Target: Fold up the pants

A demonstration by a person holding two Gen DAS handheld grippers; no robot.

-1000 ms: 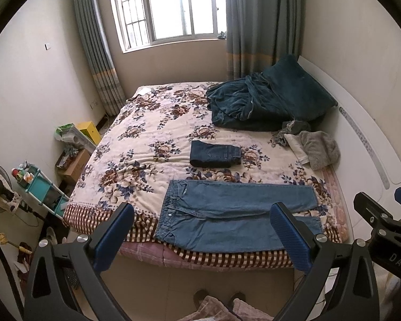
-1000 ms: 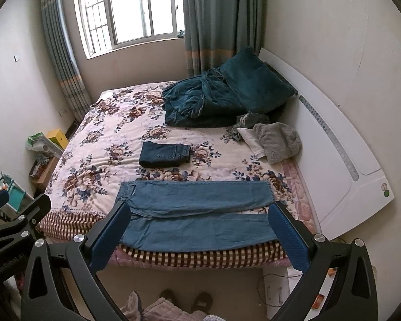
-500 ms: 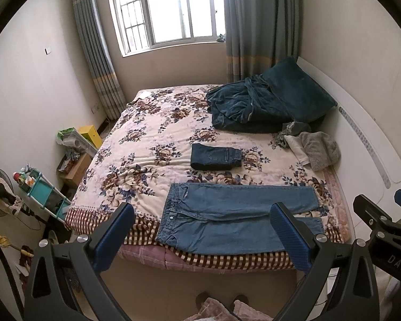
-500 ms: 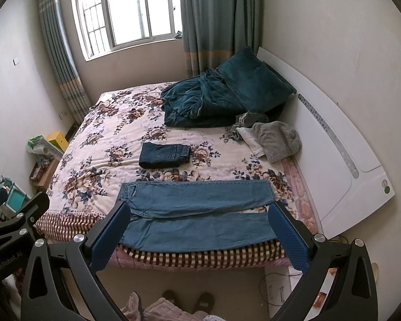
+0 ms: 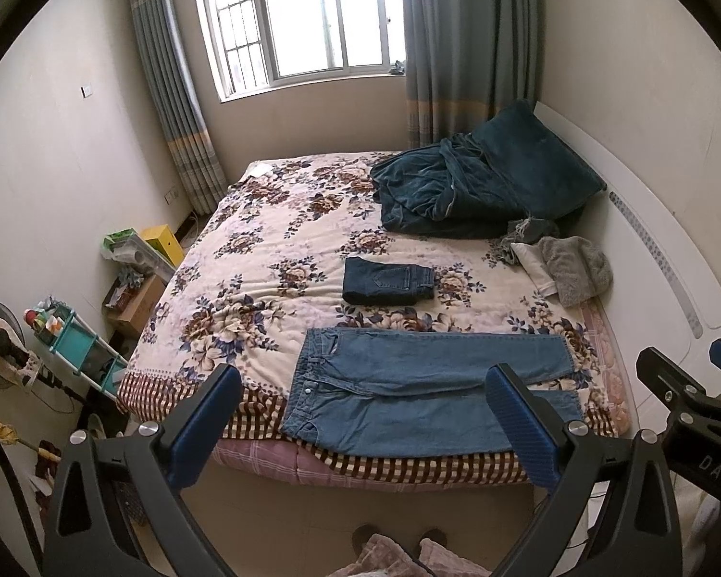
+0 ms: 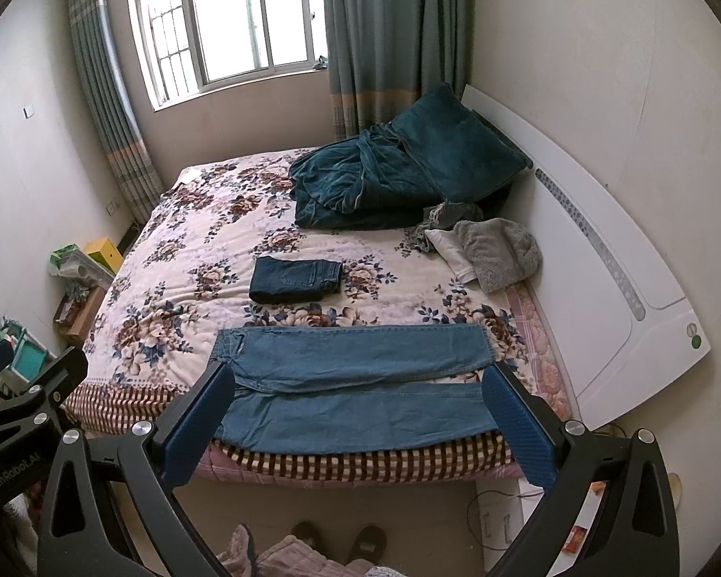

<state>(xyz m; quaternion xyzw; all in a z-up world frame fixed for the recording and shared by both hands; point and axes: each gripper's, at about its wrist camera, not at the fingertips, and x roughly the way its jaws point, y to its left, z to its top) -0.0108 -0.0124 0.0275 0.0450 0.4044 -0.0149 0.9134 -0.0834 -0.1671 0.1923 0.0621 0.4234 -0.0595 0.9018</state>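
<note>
Two hand-held tools side by side and level, held up in the air: left tool [image 5: 360, 413] with blue-padded fingers [image 5: 206, 425] spread wide and empty, right tool [image 6: 355, 413] likewise spread wide and empty, each one's black frame visible at the other's edge.

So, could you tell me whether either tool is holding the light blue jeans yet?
No, both the left tool and right tool are open and empty, hanging short of the light blue jeans.

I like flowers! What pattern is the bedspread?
Floral bedspread: cream with brown-blue flowers; left wrist view.
</note>
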